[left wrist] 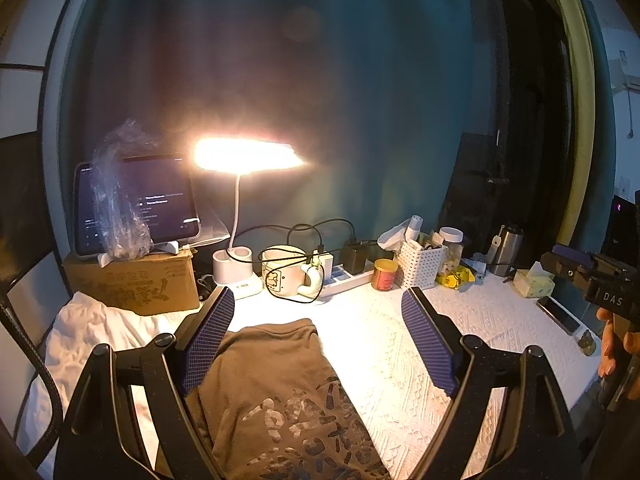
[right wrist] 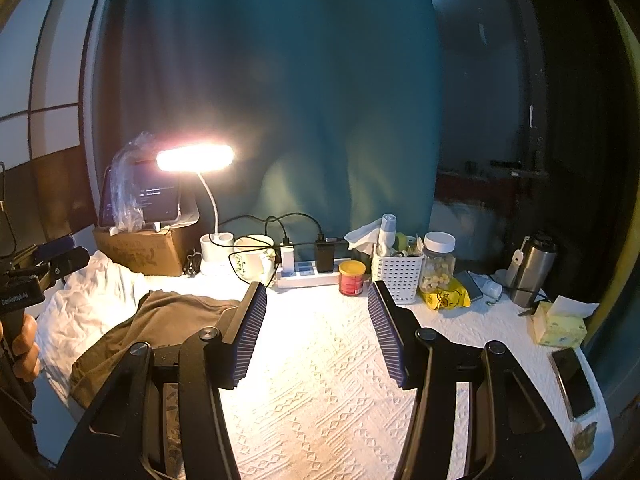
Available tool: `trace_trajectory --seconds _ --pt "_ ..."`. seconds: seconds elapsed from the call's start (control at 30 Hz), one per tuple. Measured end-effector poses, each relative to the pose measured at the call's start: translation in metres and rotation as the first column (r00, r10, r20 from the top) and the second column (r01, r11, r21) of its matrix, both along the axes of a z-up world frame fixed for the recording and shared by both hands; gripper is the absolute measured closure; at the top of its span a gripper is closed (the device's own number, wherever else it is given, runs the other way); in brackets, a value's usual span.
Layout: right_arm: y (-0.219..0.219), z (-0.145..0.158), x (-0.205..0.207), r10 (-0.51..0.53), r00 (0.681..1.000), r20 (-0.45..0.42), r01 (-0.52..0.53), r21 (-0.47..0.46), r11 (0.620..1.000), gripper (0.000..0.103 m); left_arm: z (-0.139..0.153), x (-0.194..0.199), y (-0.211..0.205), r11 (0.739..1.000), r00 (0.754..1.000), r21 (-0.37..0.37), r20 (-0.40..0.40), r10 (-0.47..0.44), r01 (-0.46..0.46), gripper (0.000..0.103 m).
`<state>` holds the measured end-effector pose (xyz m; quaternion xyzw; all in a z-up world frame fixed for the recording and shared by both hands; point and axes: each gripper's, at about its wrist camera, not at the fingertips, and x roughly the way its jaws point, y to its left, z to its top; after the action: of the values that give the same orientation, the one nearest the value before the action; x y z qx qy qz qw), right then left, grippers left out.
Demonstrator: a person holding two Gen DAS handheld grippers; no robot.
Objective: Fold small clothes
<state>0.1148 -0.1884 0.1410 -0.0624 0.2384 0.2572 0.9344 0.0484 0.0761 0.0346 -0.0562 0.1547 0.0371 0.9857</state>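
A brown garment [left wrist: 276, 392] with a pale print lies on the white textured cloth [left wrist: 400, 344], partly folded, with a white garment [left wrist: 92, 332] bunched to its left. My left gripper [left wrist: 318, 300] hovers over the brown garment's far edge, jaws wide apart, nothing between them. My right gripper [right wrist: 317, 296] stands open over bare cloth [right wrist: 320, 360], to the right of the brown garment [right wrist: 160, 320]. Each gripper shows at the edge of the other's view, held by a hand: the right gripper [left wrist: 592, 276] and the left gripper [right wrist: 48, 264].
Along the back stand a lit desk lamp [left wrist: 244, 156], a tablet [left wrist: 136, 208] on a cardboard box [left wrist: 136, 284], a mug [left wrist: 284, 272], a power strip [left wrist: 344, 276], a red can [left wrist: 385, 275], a white basket [left wrist: 420, 264], a jar, a steel flask [right wrist: 532, 272], a tissue box [right wrist: 560, 324] and a phone [right wrist: 572, 384].
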Motion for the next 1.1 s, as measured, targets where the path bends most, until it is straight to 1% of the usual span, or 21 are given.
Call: trace_trajectory --seconds 1.1 --pt "-0.0066 -0.0042 0.0028 -0.009 1.0 -0.011 0.009 0.005 1.0 0.047 0.0026 0.0023 -0.005 1.0 1.0 0.009 -0.002 -0.002 0.002 0.018"
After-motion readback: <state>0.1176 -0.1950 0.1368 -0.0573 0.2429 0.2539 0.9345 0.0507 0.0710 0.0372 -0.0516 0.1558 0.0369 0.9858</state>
